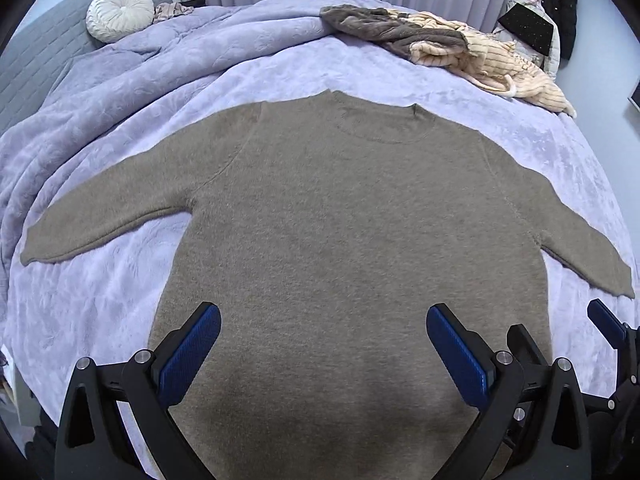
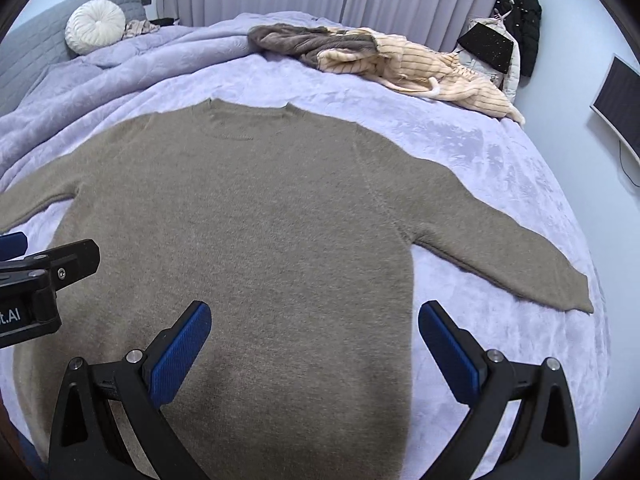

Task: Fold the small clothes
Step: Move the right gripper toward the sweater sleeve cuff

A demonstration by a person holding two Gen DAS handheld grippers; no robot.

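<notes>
A taupe knit sweater (image 1: 344, 216) lies flat on the lavender bedspread (image 1: 100, 280), neck away from me, both sleeves spread out to the sides. My left gripper (image 1: 324, 320) hovers open above the sweater's lower body, nothing between its blue pads. In the right wrist view the same sweater (image 2: 248, 216) fills the centre, its right sleeve (image 2: 520, 248) reaching toward the bed's right edge. My right gripper (image 2: 314, 316) is open over the sweater's lower right side edge, one finger above knit, the other above the bedspread (image 2: 500, 340).
A heap of grey and cream striped clothes (image 1: 440, 48) lies at the far side of the bed. A round white cushion (image 1: 120, 12) rests by the grey headboard. Dark garments (image 2: 520, 28) hang at the right wall. A rumpled quilt (image 1: 140, 80) bunches at left.
</notes>
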